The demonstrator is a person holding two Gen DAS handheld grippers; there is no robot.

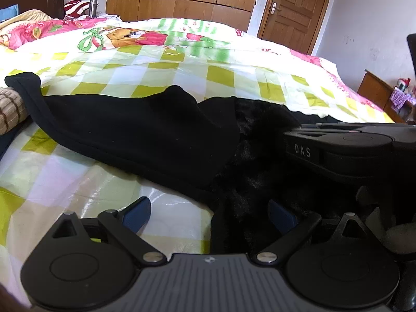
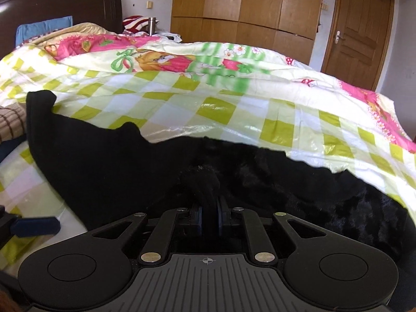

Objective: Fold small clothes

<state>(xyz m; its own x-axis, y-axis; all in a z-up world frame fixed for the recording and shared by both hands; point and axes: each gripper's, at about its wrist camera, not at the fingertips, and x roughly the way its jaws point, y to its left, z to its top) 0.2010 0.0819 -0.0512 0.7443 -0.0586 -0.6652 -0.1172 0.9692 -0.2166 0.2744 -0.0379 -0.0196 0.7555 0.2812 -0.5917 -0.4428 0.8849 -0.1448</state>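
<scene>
Black cloth fills the foreground of both wrist views: one dark garment [image 1: 145, 135] lies spread across the checked quilt [image 1: 182, 78] on the bed, smooth knit toward its left end and fleecy pile toward the right. Its left end runs up to a hemmed corner near a brown plaid item [image 1: 10, 111] at the edge of the frame.

Nearest the right wrist camera, the right gripper [image 2: 209, 217] has its blue pads drawn almost together on a bunched ridge of the fleecy part, so it is pinching the garment. In the left wrist view the left gripper [image 1: 208, 214] has its fingers spread wide; the left pad [image 1: 136, 214] stands over bare quilt and the right pad [image 1: 282, 214] against the cloth's near edge, with nothing clamped between them. The right gripper's body sits close on the left one's right side.

My reading is that a fold is in progress: one hand has its hold on the fabric while the other is placed at the near hem to take a second hold. The next move likely calls for the left fingers to close on that edge, then for both hands to lift together and carry it over the rest. Thick pile may slip or bunch, so the pinch should take enough layers, and the far left end should stay flat as the fold goes over.
</scene>
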